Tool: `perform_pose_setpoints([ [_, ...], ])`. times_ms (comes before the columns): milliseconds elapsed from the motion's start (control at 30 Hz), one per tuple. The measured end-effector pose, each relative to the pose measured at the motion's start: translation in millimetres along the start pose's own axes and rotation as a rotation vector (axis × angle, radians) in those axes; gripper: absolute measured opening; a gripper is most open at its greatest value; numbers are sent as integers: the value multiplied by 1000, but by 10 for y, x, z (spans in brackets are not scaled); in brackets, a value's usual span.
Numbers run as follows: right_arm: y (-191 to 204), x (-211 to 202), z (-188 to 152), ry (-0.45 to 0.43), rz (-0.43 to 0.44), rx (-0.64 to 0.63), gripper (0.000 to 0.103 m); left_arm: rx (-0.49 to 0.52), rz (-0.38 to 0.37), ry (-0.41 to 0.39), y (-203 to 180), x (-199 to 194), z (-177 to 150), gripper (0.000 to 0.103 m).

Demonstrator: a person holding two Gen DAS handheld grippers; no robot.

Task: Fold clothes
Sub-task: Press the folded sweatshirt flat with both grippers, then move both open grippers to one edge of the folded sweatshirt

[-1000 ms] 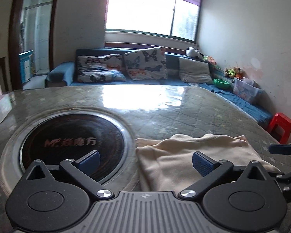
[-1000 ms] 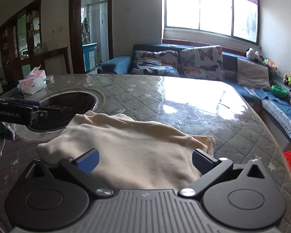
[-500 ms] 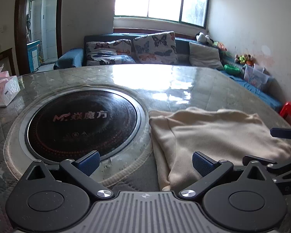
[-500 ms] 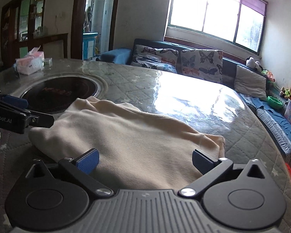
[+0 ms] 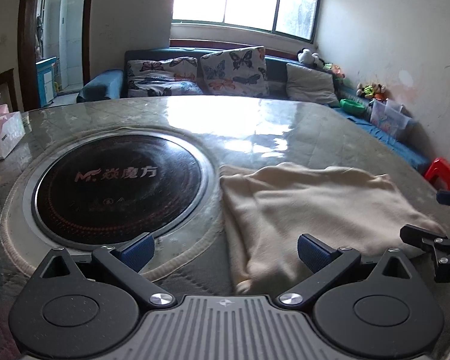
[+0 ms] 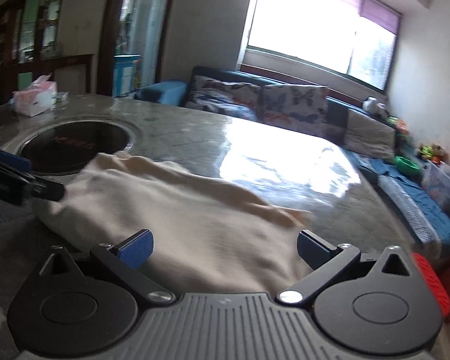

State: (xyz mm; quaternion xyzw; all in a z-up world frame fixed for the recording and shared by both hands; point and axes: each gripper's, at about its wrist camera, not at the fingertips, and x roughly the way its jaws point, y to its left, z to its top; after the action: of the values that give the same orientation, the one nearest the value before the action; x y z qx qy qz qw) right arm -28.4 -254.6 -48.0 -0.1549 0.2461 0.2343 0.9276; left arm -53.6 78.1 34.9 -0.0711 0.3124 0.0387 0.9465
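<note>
A cream garment lies folded into a rough rectangle on the quilted table, right of the round black cooktop. It also shows in the right wrist view. My left gripper is open and empty, above the garment's near left edge. My right gripper is open and empty, above the garment's near side. The right gripper's fingers show at the right edge of the left wrist view. The left gripper's fingers show at the left edge of the right wrist view, close to the garment's left corner.
A round black cooktop is set into the table. A pink tissue box stands at the far left. A blue sofa with butterfly cushions is behind the table. A red stool stands at the right.
Both grippers have risen and pulled back a little from the garment, staying open. The right wrist view has tilted and swung to the right. The garment has not moved.
</note>
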Motion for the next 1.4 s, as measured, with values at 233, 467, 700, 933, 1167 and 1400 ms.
perform_pose_setpoints([
  [233, -209, 98, -191, 64, -54, 48, 103, 46, -7, 24, -170, 149, -22, 103],
  [467, -205, 133, -214, 65, -44, 50, 103, 63, -4, 37, -199, 199, -98, 103],
  [700, -333, -24, -144, 30, -87, 87, 103, 51, -5, 10, -163, 77, -21, 103],
  [933, -483, 88, -310, 95, -151, 98, 103, 39, 11, 37, -111, 173, -78, 103],
  [1167, -631, 45, -281, 78, -179, 147, 103, 41, 9, 39, -109, 173, -78, 103],
  [1400, -700, 73, -346, 103, -181, 164, 103, 38, 9, 35, -92, 118, -54, 103],
])
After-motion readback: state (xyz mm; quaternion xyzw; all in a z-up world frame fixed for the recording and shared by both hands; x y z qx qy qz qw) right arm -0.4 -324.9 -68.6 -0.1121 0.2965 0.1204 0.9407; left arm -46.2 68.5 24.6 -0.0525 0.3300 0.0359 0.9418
